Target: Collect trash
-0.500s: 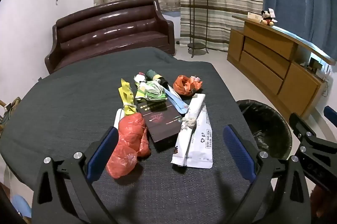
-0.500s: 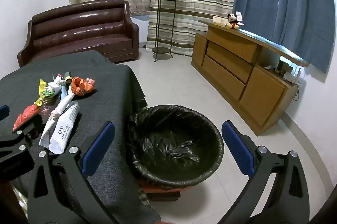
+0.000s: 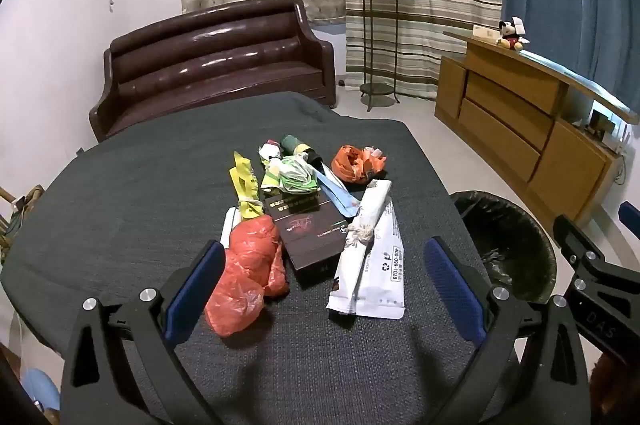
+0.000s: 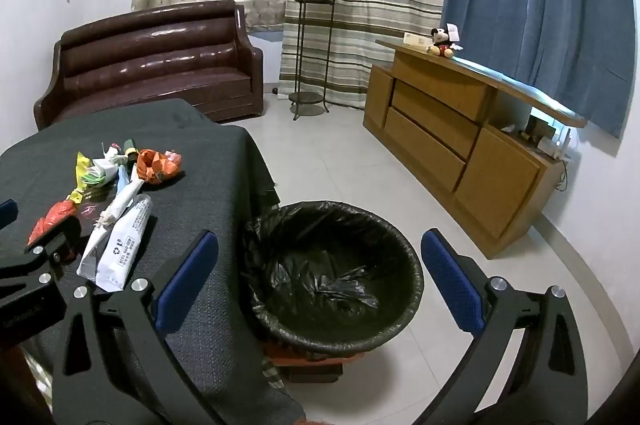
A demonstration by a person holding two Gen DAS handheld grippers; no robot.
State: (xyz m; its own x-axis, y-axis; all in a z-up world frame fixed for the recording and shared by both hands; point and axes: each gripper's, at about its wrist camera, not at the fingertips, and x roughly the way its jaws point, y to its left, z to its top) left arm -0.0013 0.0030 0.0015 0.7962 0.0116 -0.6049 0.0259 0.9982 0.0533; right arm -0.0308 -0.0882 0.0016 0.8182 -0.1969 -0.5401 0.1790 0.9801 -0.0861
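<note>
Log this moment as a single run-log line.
left gripper: open, empty, over table trash | right gripper: open, empty, above bin | red bag: nearest left gripper | bin: lined, no trash visible

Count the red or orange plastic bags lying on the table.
2. The red bag lies nearest the left gripper; the orange bag sits at the pile's far right. Others may hide under the pile.
</note>
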